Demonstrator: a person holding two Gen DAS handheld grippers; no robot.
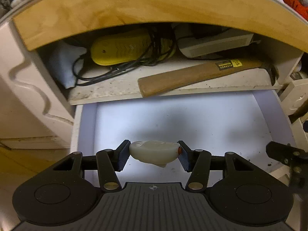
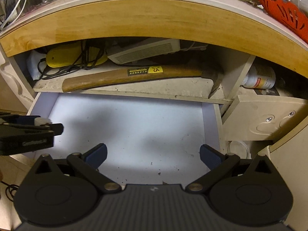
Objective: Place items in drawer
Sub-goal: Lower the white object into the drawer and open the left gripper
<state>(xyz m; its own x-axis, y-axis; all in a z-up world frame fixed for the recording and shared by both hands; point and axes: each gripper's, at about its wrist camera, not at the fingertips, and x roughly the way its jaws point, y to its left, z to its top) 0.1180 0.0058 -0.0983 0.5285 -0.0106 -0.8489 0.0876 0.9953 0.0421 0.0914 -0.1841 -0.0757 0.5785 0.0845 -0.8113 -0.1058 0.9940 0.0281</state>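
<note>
The left gripper (image 1: 154, 155) is clamping a pale, rounded item (image 1: 154, 152) between its blue pads (image 1: 123, 156), an orange spot showing at the item's 3 o'clock end. It is hanging over the open drawer (image 1: 192, 119), above the near part of its white floor. The right gripper (image 2: 153, 155) is hovering over the same drawer with its jaws spread wide and nothing between them; the left gripper is showing at its 9 o'clock. Farther, toward 12 o'clock, a shelf (image 2: 134, 90) above the drawer is carrying a hammer (image 2: 134, 75), a yellow case (image 2: 73, 54) tangled in black cable, and a white box (image 2: 146, 51).
</note>
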